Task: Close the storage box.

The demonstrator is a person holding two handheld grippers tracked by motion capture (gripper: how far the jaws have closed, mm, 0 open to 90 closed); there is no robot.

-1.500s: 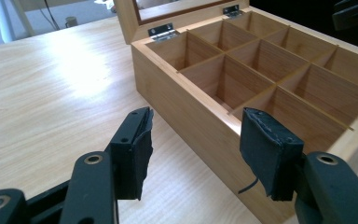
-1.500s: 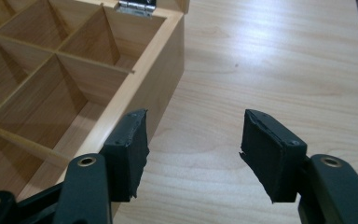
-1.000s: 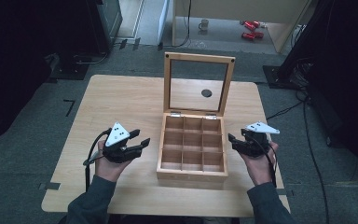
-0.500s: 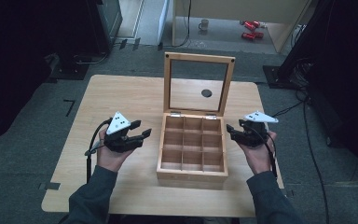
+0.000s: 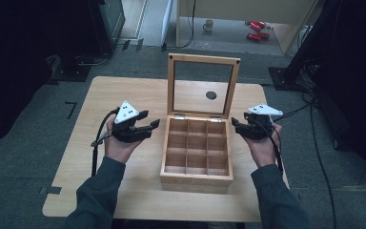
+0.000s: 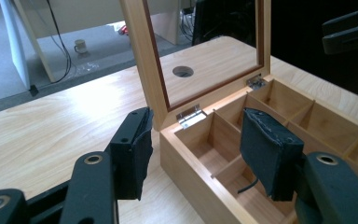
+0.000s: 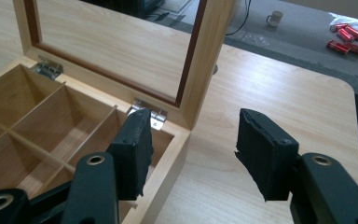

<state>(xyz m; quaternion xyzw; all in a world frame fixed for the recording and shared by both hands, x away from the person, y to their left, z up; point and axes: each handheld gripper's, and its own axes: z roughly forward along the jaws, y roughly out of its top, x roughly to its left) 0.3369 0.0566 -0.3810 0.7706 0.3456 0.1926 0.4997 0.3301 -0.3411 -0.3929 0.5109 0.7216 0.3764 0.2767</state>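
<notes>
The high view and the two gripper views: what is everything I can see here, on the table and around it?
Table: one, pale wood, centre.
Box: one, pale wood, nine compartments, mid-table, open.
Lid: one, wood frame with clear pane, upright at the box's back edge.
Hinges: two, silver, joining lid and box.
Hole: one, dark, round, in the tabletop behind the lid.
Mug: one, pale, on the floor beyond.
Cans: red, several, floor beyond.
Left gripper: black, open, left of box.
Right gripper: black, open, right of box.
</notes>
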